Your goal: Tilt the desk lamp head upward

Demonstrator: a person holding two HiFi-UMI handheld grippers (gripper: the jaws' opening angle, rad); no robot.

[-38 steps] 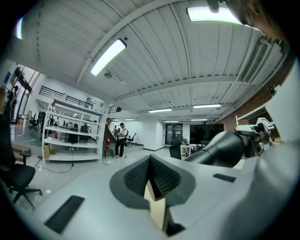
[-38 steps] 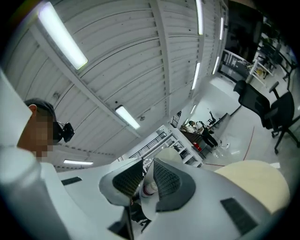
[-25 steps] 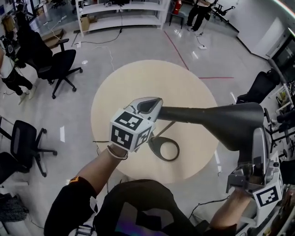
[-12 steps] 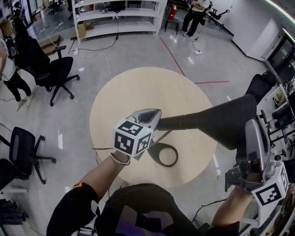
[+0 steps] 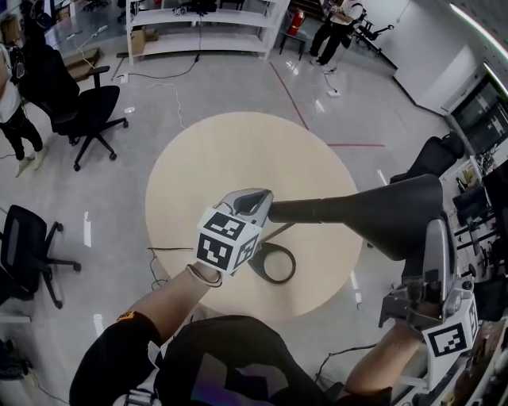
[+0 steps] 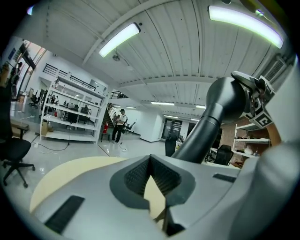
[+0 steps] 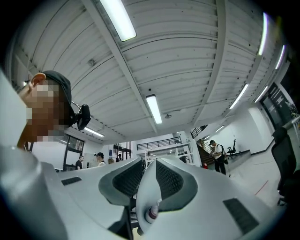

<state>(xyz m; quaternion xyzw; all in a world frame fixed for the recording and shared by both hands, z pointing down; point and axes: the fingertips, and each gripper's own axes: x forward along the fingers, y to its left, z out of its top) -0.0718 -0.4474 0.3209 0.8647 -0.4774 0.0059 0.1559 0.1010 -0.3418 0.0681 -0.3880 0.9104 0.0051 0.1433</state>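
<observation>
A dark desk lamp stands on the round beige table (image 5: 214, 158), its ring base (image 5: 274, 263) near the front edge. Its thick neck (image 5: 317, 211) runs right to the cone-shaped lamp head (image 5: 397, 212), which hangs past the table's right rim. My left gripper (image 5: 252, 198) sits at the neck's lower end, above the base, shut on the lamp's thin stem. In the left gripper view the neck (image 6: 199, 133) rises to the lamp head (image 6: 228, 99). My right gripper (image 5: 435, 230) is shut on the lamp head's rim, whose white edge (image 7: 146, 197) shows between the jaws.
Black office chairs (image 5: 83, 111) stand on the floor to the left and another (image 5: 432, 158) to the right. White shelving (image 5: 202, 24) lines the back, with a person (image 5: 337, 20) beyond it. A thin cable (image 5: 171, 250) lies on the table's left front edge.
The lamp head has risen slightly with my right gripper still shut on it. The left gripper has stayed at the stem. The whole view has shifted a little.
</observation>
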